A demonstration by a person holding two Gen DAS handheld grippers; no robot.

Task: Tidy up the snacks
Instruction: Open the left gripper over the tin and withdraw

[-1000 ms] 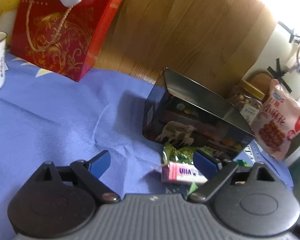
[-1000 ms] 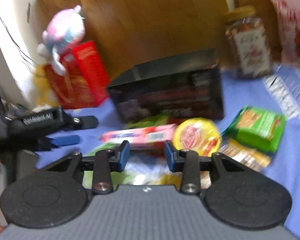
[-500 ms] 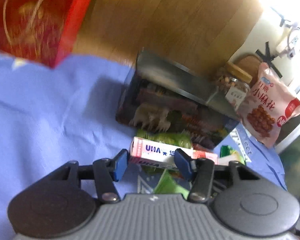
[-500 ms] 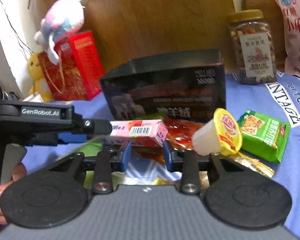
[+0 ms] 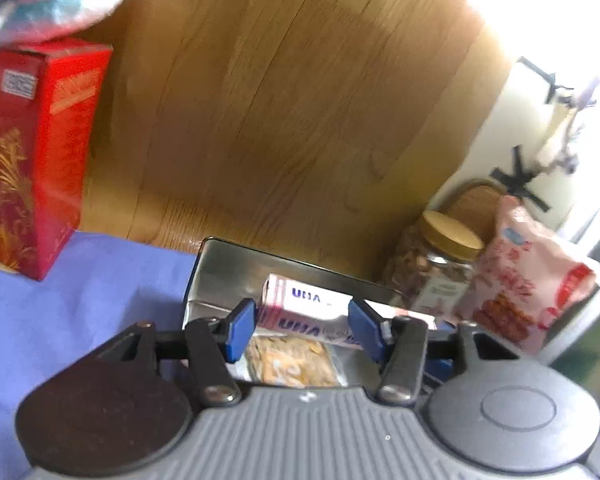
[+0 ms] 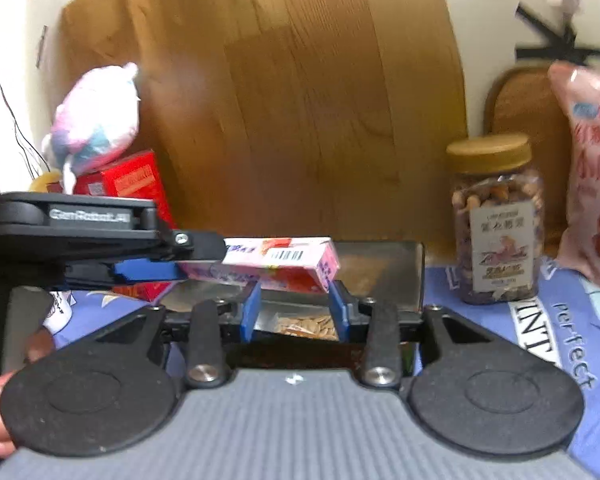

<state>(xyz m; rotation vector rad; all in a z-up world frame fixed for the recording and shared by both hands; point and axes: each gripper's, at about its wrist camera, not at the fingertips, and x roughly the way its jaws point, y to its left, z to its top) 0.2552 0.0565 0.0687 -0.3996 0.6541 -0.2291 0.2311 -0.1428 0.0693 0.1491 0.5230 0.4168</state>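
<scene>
The left gripper (image 5: 302,330) gripped the pink candy box (image 5: 300,314) above the open tin (image 5: 236,268), jaws having just eased slightly. At the tin's three o'clock stood the nut jar (image 6: 496,224); the right gripper (image 6: 294,312) held nothing, partly open.

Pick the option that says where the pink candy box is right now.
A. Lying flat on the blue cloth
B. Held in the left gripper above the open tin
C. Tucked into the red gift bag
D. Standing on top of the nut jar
B: the pink candy box sits between the left gripper pads, raised above the open tin.
</scene>
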